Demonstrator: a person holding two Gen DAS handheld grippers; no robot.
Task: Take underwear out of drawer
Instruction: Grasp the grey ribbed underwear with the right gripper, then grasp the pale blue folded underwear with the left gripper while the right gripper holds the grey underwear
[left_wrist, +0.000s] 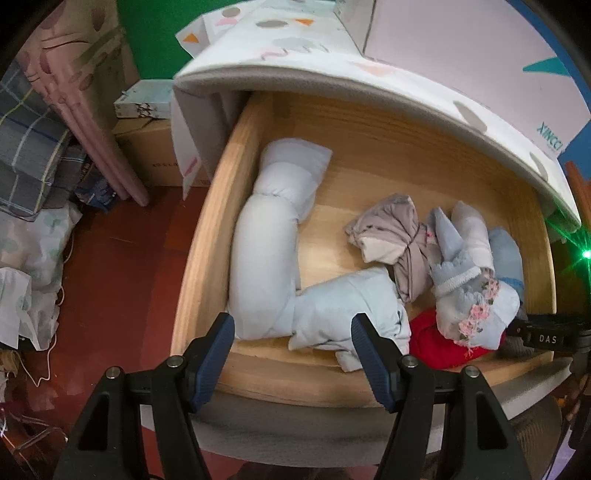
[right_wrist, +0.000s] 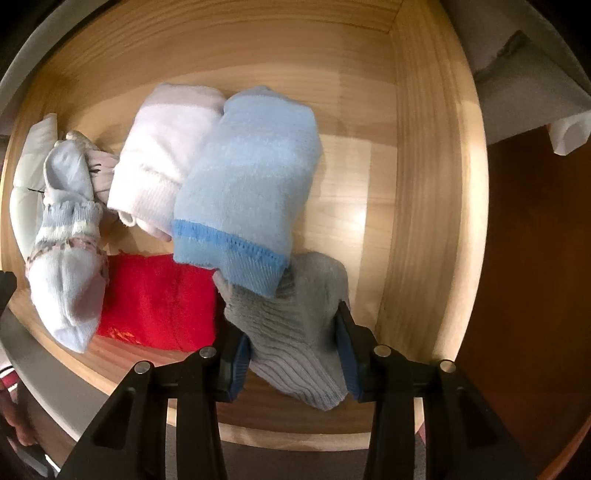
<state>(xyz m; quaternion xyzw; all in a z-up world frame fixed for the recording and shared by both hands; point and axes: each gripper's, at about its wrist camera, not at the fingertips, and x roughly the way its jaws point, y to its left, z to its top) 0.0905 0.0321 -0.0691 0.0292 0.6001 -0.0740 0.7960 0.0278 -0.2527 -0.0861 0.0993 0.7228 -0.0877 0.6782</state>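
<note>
The right gripper (right_wrist: 291, 354) pinches one grey sock (right_wrist: 295, 332) inside the wooden drawer (right_wrist: 417, 184). Beside it lie one red (right_wrist: 159, 302), one blue (right_wrist: 247, 184), one white (right_wrist: 159, 173) and one flowered sock (right_wrist: 66, 258). The left gripper (left_wrist: 291, 343) hangs spread and empty above two pale rolled underwear bundles (left_wrist: 266, 254).

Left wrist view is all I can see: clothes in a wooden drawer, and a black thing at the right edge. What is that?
Observer: That is the right gripper, its pads closed on a grey sock near a corner of the drawer.
Operator: Is anything lying on that sock?
Observer: Yes, the cuff of a light blue sock overlaps its upper end.
Operator: What is the red cloth?
Observer: I cannot tell which garment it is. It lies folded, with an orange pattern on its near edge.
</note>
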